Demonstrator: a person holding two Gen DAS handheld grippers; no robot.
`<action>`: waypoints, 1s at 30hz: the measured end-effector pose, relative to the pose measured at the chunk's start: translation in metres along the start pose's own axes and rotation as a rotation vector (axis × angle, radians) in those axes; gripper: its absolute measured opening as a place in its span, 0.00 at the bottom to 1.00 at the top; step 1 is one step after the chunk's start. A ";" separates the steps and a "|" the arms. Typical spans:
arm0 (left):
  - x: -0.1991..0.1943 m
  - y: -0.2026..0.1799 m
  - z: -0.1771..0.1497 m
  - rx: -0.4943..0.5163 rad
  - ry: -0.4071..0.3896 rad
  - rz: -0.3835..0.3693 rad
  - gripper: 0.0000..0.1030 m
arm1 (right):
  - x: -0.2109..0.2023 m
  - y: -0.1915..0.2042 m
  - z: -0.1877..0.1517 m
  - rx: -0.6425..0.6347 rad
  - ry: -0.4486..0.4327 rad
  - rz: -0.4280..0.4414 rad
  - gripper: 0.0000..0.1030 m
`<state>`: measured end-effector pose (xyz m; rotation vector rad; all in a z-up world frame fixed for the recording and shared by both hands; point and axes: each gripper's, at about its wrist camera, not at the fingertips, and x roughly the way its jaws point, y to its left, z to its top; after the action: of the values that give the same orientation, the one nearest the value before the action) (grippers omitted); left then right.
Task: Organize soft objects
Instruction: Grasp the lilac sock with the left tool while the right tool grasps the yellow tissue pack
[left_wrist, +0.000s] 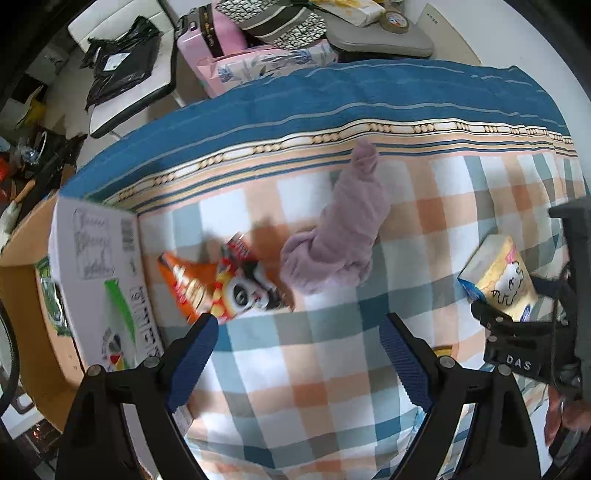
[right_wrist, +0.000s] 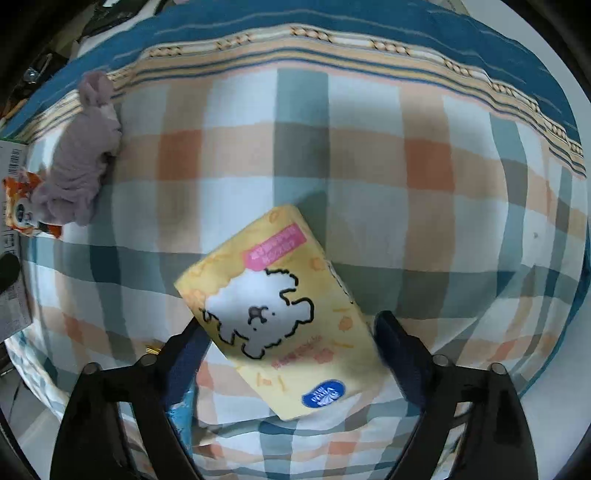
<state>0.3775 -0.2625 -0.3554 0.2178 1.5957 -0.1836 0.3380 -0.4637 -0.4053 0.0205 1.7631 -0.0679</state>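
A yellow tissue pack (right_wrist: 280, 314) with a white dog drawing lies on the checked bedsheet (right_wrist: 369, 166). My right gripper (right_wrist: 291, 339) straddles it, one finger on each side, open. The pack also shows in the left wrist view (left_wrist: 498, 273), with the right gripper (left_wrist: 517, 332) over it. A lilac cloth (left_wrist: 340, 236) lies crumpled mid-bed; it also shows in the right wrist view (right_wrist: 81, 155). An orange snack bag (left_wrist: 221, 284) lies left of it. My left gripper (left_wrist: 299, 343) is open and empty above the sheet, short of both.
A cardboard box (left_wrist: 40, 317) with a white printed flap (left_wrist: 99, 284) stands at the bed's left edge. Beyond the bed are a pink suitcase (left_wrist: 207, 44), bags and a white chair (left_wrist: 122, 74) with black bags.
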 end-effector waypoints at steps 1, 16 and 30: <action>0.003 -0.003 0.005 0.007 0.002 0.001 0.87 | 0.000 -0.007 0.000 0.061 0.012 0.033 0.82; 0.065 -0.032 0.055 0.108 0.075 0.029 0.87 | 0.007 -0.018 0.012 0.353 0.006 0.242 0.80; 0.058 -0.019 0.043 0.017 0.031 -0.039 0.28 | 0.016 -0.007 0.010 0.369 0.004 0.198 0.71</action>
<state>0.4123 -0.2902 -0.4152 0.2035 1.6306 -0.2256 0.3443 -0.4717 -0.4227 0.4625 1.7232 -0.2482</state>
